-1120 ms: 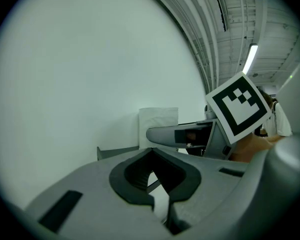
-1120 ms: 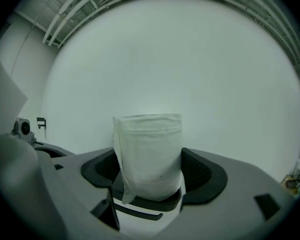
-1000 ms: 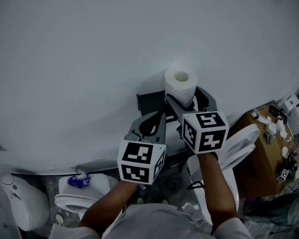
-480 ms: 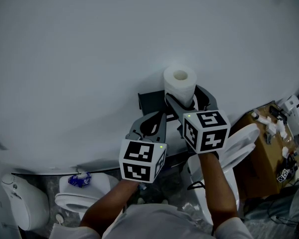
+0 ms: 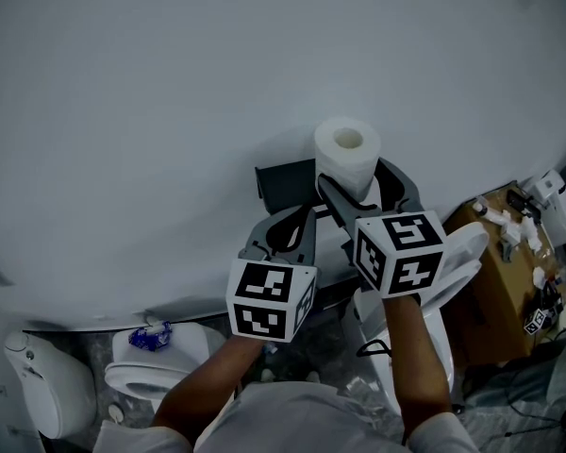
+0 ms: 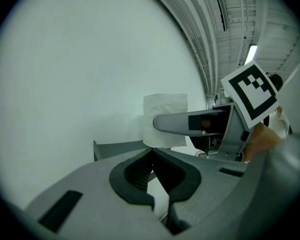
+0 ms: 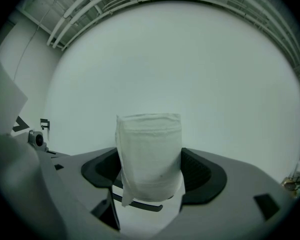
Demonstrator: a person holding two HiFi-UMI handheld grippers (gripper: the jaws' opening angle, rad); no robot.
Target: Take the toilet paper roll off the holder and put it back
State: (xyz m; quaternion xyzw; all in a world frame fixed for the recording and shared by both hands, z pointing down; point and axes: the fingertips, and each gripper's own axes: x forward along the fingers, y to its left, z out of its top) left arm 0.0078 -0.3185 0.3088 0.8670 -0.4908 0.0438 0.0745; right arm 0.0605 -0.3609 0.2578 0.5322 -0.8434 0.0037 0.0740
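Observation:
A white toilet paper roll (image 5: 347, 157) stands upright against the white wall, just above a dark grey holder (image 5: 285, 187). My right gripper (image 5: 363, 189) is shut on the roll, one jaw on each side. In the right gripper view the roll (image 7: 150, 159) fills the gap of that gripper (image 7: 151, 170), with a thin dark holder bar (image 7: 140, 205) under its lower edge. My left gripper (image 5: 305, 217) sits lower left of the roll, shut and holding nothing. In the left gripper view that gripper's (image 6: 151, 153) tips meet in front of the holder plate (image 6: 117, 148), with the roll (image 6: 165, 115) beyond.
Below the wall stand a white toilet (image 5: 151, 371) with a blue item on it, another white fixture (image 5: 38, 385) at far left, and a raised toilet seat (image 5: 448, 276) on the right. A brown cardboard box (image 5: 495, 295) with clutter sits at far right.
The roll and my right gripper have shifted slightly up and to the right, away from the holder. The left gripper has barely moved.

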